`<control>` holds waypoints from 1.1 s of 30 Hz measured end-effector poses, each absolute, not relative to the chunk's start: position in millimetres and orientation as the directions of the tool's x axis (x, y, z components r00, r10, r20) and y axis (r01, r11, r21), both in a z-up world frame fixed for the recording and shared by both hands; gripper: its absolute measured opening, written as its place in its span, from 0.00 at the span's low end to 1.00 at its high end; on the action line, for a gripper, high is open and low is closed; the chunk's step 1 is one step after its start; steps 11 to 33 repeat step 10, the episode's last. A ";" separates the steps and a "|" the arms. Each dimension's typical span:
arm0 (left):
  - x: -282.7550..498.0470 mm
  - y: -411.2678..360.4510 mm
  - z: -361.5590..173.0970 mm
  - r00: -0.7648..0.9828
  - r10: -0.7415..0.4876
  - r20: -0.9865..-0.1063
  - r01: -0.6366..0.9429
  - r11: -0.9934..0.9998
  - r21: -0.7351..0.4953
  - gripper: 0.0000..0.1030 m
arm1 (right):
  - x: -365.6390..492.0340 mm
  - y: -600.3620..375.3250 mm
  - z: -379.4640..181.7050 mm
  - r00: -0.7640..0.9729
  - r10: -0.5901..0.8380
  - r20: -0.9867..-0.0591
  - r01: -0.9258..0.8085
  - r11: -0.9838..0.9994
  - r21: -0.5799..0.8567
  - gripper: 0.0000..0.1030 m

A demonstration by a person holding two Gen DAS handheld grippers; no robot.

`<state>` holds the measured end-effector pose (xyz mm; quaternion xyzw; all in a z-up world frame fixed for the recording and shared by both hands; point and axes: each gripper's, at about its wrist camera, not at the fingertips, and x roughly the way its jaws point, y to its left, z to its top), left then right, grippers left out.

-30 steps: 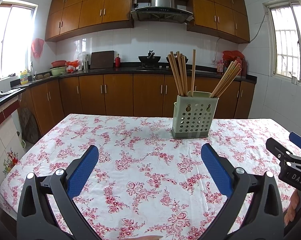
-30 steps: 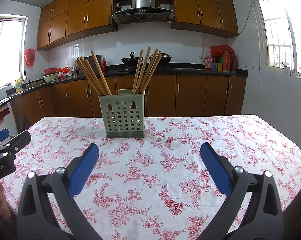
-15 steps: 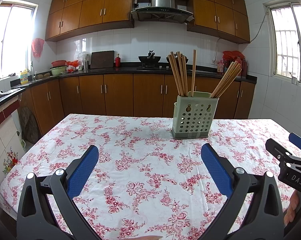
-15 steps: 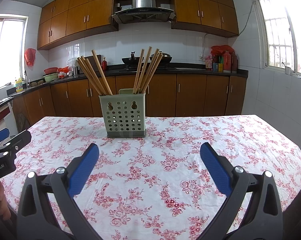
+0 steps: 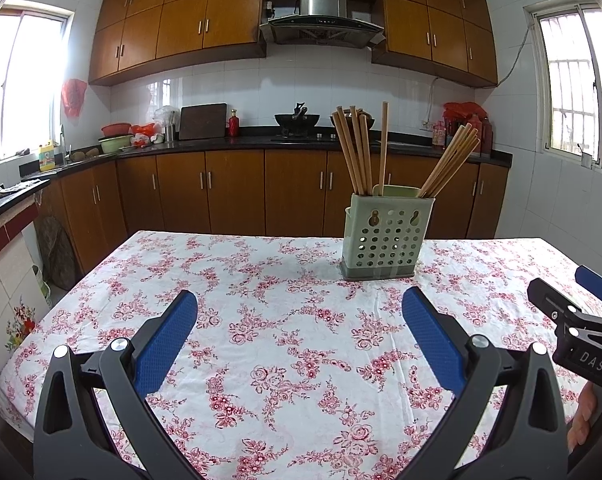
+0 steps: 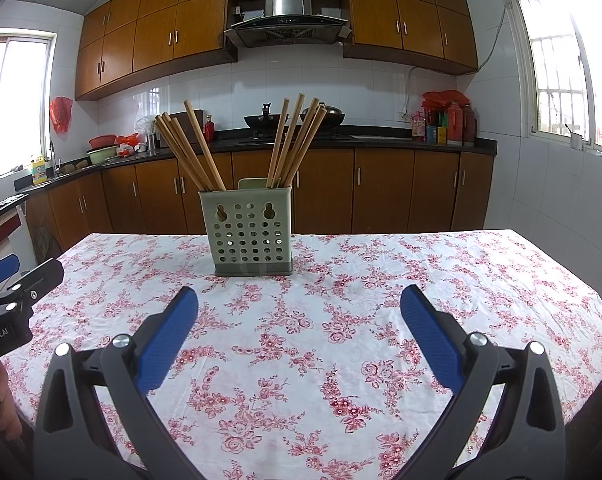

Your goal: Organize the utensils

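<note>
From my left wrist camera nothing has shifted since a second ago: left gripper [image 5: 299,312] jaws spread wide and empty over the floral worktop [image 5: 261,280]. The green perforated chopstick holder [image 5: 385,236] stands ahead, right of centre, chopsticks [image 5: 357,148] fanned in two bunches.

On the right wrist camera, right gripper [image 6: 299,312] likewise released; the holder [image 6: 249,232] sits ahead, nothing between.
</note>
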<state>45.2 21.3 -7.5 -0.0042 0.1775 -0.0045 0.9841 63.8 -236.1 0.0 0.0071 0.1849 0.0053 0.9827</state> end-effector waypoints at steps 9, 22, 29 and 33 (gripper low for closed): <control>45.2 22.2 -5.6 0.935 -0.010 -0.354 0.005 1.000 -0.014 0.98 | 60.6 -234.5 1.1 0.932 0.013 -0.362 -0.007 1.000 0.019 0.96; 45.8 22.3 -5.7 0.935 -0.010 -0.354 0.005 1.000 -0.014 0.98 | 58.8 -233.1 0.6 0.932 0.013 -0.362 -0.007 1.000 0.019 0.96; 45.8 22.3 -5.7 0.935 -0.010 -0.354 0.005 1.000 -0.014 0.98 | 58.8 -233.1 0.6 0.932 0.013 -0.362 -0.007 1.000 0.019 0.96; 45.8 22.3 -5.7 0.935 -0.010 -0.354 0.005 1.000 -0.014 0.98 | 58.8 -233.1 0.6 0.932 0.013 -0.362 -0.007 1.000 0.019 0.96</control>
